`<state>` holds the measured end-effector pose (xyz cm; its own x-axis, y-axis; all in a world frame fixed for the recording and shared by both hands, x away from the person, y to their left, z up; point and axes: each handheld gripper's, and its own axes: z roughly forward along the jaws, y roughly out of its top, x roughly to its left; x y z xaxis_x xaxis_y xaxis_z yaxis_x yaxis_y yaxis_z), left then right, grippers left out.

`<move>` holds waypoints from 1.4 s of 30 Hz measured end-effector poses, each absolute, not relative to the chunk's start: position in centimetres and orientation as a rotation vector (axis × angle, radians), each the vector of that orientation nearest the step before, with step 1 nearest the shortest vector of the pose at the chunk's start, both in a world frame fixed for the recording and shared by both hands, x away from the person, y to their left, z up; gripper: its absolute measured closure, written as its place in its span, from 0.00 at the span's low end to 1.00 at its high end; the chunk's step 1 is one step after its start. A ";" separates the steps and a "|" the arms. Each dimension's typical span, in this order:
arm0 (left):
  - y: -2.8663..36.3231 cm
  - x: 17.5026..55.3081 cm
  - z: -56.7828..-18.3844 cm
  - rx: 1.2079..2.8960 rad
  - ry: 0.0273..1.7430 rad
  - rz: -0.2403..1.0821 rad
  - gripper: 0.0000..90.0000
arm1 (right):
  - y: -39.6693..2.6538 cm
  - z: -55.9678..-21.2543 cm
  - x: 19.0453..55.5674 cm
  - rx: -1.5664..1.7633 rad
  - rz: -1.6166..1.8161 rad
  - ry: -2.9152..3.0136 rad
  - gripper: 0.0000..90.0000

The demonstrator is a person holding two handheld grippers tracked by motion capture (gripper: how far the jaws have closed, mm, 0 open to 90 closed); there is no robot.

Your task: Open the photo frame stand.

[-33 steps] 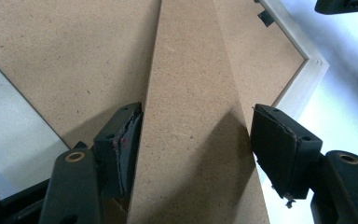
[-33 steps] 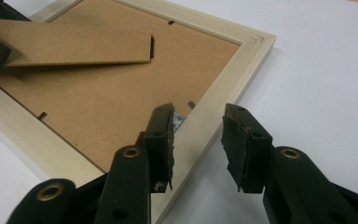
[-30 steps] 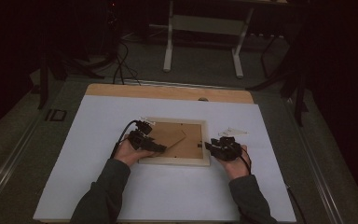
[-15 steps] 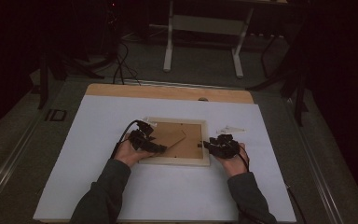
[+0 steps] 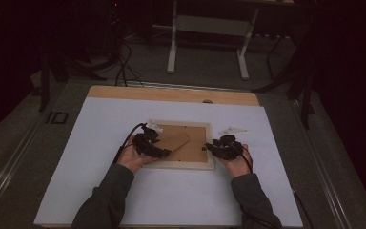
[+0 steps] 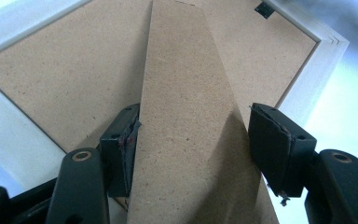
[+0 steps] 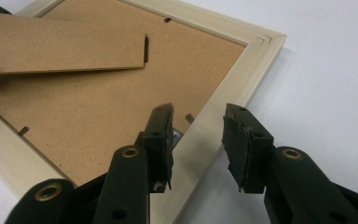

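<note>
High view: frame (image 5: 181,143) lies crosswise, right tool (image 5: 218,147) half-open astride its rail.

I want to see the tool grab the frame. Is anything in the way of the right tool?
No, nothing visible. The right tool already straddles the frame's pale edge, one jaw over the brown back, one over the white table. The stand lies farther off.
</note>
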<state>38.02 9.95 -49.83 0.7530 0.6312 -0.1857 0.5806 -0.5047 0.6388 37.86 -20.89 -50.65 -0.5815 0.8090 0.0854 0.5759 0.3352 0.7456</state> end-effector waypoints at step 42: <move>9.0 34.1 -48.0 2.223 0.755 0.407 0.43 | -21.9 -47.9 41.2 1.270 1.181 2.256 0.50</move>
